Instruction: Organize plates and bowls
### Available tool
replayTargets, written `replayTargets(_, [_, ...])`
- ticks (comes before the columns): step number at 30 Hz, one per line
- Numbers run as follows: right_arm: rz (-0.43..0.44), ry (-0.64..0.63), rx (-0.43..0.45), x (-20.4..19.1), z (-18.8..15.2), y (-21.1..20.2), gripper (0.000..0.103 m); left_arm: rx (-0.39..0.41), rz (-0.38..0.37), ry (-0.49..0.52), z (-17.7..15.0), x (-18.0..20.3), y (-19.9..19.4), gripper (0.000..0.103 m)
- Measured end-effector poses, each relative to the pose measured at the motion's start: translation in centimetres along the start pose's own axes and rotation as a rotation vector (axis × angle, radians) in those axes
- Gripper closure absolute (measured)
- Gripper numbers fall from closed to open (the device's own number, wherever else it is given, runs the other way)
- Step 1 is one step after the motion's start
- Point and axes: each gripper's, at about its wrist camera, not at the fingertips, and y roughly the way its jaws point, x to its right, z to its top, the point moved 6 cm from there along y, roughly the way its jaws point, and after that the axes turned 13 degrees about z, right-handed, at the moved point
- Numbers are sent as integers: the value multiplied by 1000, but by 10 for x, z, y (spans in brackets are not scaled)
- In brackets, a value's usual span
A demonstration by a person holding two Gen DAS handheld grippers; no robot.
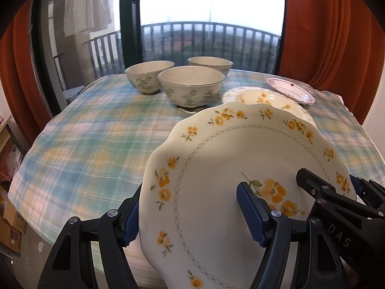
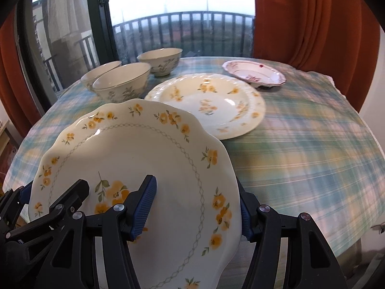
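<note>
Nearest: big scalloped plate (image 1: 240,168) w/ yellow flowers, held up off the tabletop (image 1: 96,130), tilted. Left gripper (image 1: 192,216) fingers clamp its rim at approx 8 o'clock, one finger (image 1: 250,214) on top, other under. Right gripper (image 2: 197,207) grips the opposite edge, approx 4 o'clock, top finger (image 2: 144,207) on the face.

Judgement: glazed ceramic, so stiff, slippery, fairly heavy, chips easily. Rim grip on both sides looks right; keep it level-ish.

Beyond, 12 o'clock: deep yellow-flower plate (image 2: 207,103) lying flat, likely stack target. Further, 11 o'clock: three bowls (image 1: 190,86) clustered. Farthest, 1 o'clock: small pink-pattern dish (image 2: 255,73).
</note>
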Motion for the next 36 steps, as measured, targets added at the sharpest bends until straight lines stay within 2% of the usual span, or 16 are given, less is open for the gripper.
replayTargets(11, [-45, 61, 11, 53, -1, -15, 39, 1, -61, 44, 7, 54, -5, 30])
replayTargets(20, [-47, 93, 16, 98, 4, -21, 39, 0, -61, 78, 11, 101, -5, 30])
replayTargets(27, [-64, 109, 16, 136, 9, -26, 39, -48, -98, 84, 9, 142, 0, 30])
replayTargets(36, [-81, 102, 0, 181, 7, -29, 39, -58, -91, 92, 4, 183, 0, 30])
